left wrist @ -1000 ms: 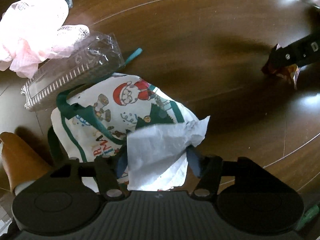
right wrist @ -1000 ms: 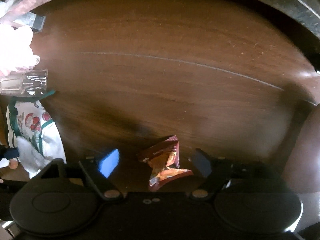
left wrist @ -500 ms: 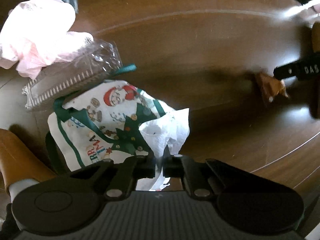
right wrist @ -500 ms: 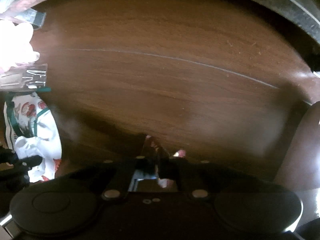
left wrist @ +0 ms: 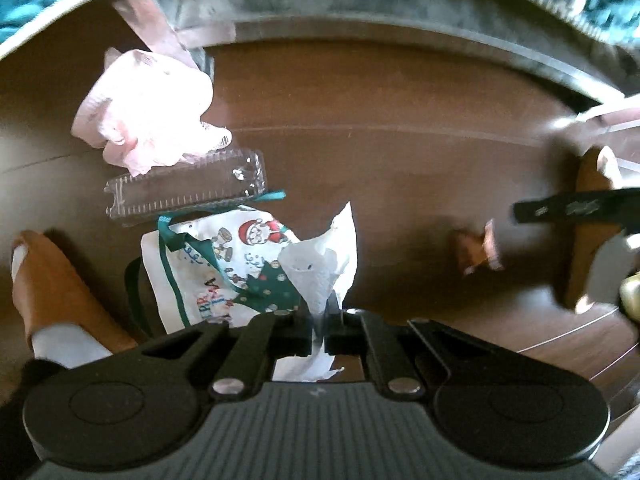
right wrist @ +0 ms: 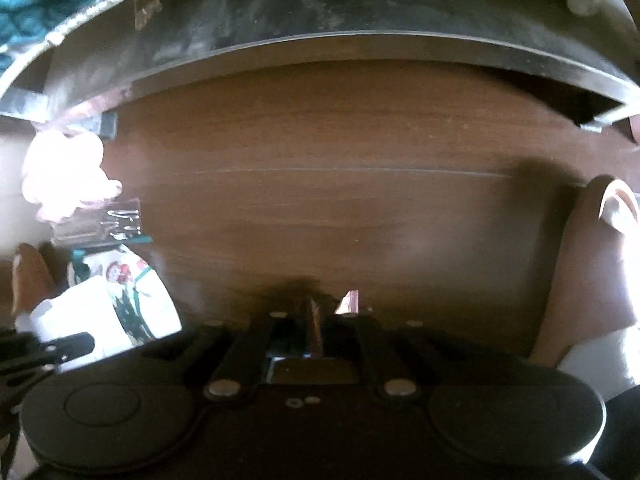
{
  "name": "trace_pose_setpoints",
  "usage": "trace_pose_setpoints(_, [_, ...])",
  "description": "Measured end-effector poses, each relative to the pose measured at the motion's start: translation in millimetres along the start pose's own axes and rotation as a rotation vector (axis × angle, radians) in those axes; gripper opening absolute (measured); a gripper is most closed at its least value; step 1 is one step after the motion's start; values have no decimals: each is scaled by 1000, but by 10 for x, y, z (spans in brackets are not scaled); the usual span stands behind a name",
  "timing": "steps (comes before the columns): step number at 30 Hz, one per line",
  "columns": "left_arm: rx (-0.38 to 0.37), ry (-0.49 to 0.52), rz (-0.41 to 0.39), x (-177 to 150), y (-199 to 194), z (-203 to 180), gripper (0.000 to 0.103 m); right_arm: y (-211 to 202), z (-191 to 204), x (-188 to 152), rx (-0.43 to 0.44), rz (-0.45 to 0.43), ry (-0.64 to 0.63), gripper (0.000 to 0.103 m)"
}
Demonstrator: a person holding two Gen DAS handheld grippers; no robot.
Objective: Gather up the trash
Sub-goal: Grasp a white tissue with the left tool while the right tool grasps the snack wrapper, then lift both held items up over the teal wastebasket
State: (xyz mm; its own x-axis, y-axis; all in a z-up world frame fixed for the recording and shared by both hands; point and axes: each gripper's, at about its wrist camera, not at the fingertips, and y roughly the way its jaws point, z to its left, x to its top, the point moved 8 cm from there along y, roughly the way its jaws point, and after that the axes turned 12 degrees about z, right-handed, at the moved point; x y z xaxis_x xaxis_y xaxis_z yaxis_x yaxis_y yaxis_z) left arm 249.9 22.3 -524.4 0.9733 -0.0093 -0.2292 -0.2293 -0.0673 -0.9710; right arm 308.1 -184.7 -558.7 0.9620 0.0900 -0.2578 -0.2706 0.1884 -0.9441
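With left gripper clamped on tissue and right gripper on wrapper, both still need bagging; clamshell and pink wad beyond Santa bag remain.

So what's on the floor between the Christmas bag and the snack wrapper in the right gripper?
Only bare wood floor lies between the Christmas bag and the snack wrapper, seen in the left wrist view.
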Motion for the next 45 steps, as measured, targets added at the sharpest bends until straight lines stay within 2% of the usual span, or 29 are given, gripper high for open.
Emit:
trace_pose_setpoints(4, [-90, -99, 0, -79, -209, -5, 4, 127, -15, -2, 17, 16, 24, 20])
trace_pose_setpoints(5, [-104, -111, -11, -85, -261, -14, 4, 171, -23, 1, 18, 27, 28, 26])
trace_pose_setpoints(7, [-116, -108, -34, -67, -313, -52, 4, 277, -26, -13, 17, 52, 26, 44])
trace_pose_setpoints(8, [-121, -103, -38, -49, -309, -71, 4, 339, -21, -32, 10, 64, 25, 62])
trace_pose_setpoints(9, [-123, -98, -40, -29, -285, -81, 4, 395, -27, -49, -4, 72, 21, 68])
trace_pose_setpoints(17, [-141, -80, 32, -16, 13, -142, 4, 836, -25, -57, -65, 145, -27, 67])
trace_pose_setpoints(19, [-140, -71, 37, -25, 33, -149, 4, 897, -33, -62, -70, 159, -35, 62])
trace_pose_setpoints(22, [-140, -64, 36, -18, 49, -157, 4, 970, -35, -76, -82, 175, -49, 49])
trace_pose_setpoints(24, [-142, -67, 39, -21, 59, -152, 4, 980, -24, -83, -85, 173, -61, 33])
trace_pose_setpoints(29, [-138, -71, 30, -14, 8, -178, 4, 900, 42, -142, -97, 161, -78, 32])
trace_pose_setpoints(35, [-141, -57, -39, -28, -330, -251, 4, 429, 209, -265, -74, 92, -78, 30])
trace_pose_setpoints(45, [-181, -68, -210, -356, -1256, -258, 4, -877, 614, -641, -26, -124, -129, 28])
